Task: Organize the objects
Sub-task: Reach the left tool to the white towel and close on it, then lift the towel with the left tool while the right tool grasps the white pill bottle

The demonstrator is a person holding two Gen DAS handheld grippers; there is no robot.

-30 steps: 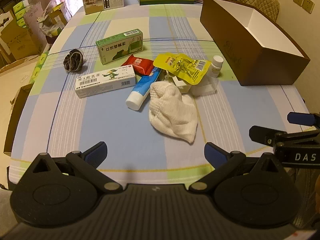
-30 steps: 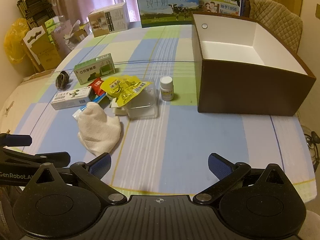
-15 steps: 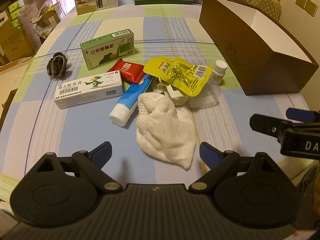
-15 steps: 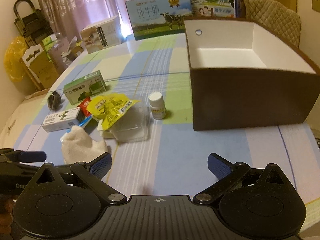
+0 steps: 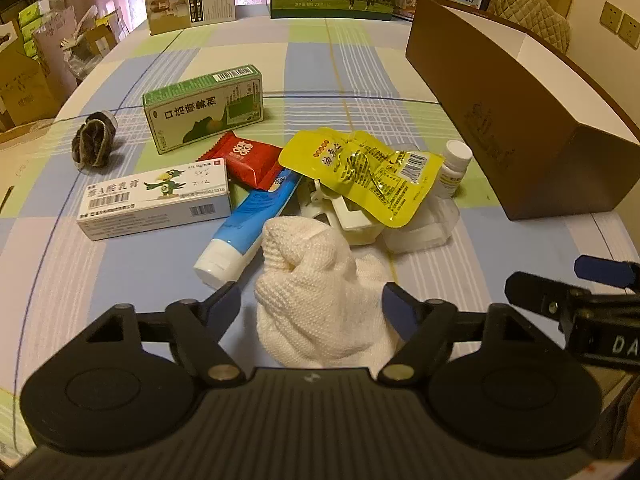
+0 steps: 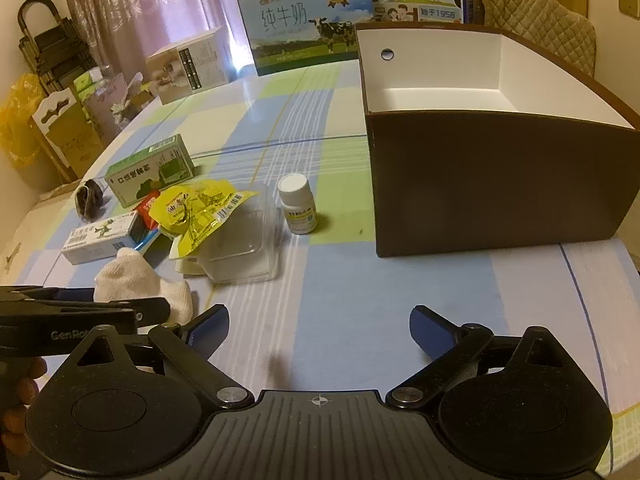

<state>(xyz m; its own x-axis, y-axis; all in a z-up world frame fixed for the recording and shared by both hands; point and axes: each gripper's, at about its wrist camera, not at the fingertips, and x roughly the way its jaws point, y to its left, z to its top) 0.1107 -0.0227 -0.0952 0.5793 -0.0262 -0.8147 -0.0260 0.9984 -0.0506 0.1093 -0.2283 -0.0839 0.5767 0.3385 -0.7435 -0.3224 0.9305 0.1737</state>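
A pile of small items lies on the checked tablecloth. A white knitted cloth sits between the open fingers of my left gripper; whether they touch it I cannot tell. Behind it are a blue tube, a yellow pouch, a red packet, a white carton, a green carton and a white pill bottle. My right gripper is open and empty over bare cloth, in front of the pill bottle. The open brown box stands at right.
A clear plastic tray lies under the yellow pouch. A dark crumpled object lies at far left. Milk cartons and another box stand at the table's far edge. Bags and a quilted chair stand around.
My left gripper moved forward and its fingers now flank the white cloth. My right gripper moved forward toward the pill bottle and brown box. Both stay open.
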